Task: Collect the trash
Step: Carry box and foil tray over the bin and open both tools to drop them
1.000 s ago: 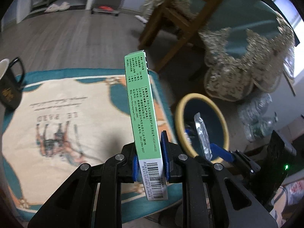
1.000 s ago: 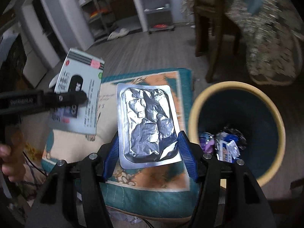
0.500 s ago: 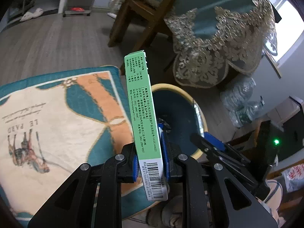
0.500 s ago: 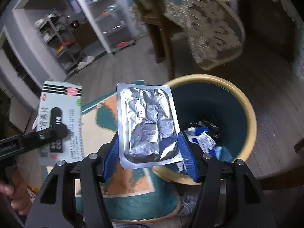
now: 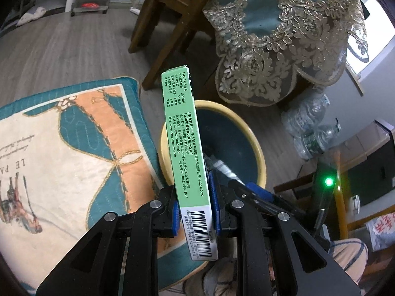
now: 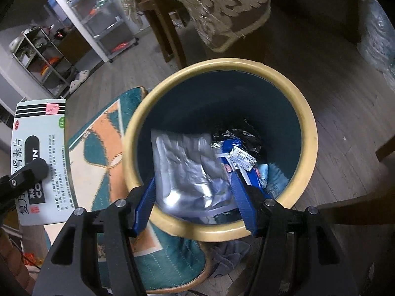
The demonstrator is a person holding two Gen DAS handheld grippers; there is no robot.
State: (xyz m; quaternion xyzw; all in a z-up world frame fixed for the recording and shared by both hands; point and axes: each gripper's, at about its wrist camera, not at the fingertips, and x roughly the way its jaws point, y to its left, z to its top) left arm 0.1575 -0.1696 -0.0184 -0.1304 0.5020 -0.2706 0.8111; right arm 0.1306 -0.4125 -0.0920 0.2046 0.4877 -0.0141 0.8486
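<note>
Foil pack point(image 6: 190, 172) sits between right claw point(image 6: 195, 197) pads, above bin point(image 6: 306, 123).

Under me is a grey wood-plank floor point(image 5: 74, 49). Sitting on it: the yellow-rimmed bin point(image 6: 306, 123), a wooden chair point(image 5: 158, 24), and some clear plastic bottles point(image 5: 313, 133). Teal-and-orange quilted mat point(image 5: 81, 133) is right beside the bin.
</note>
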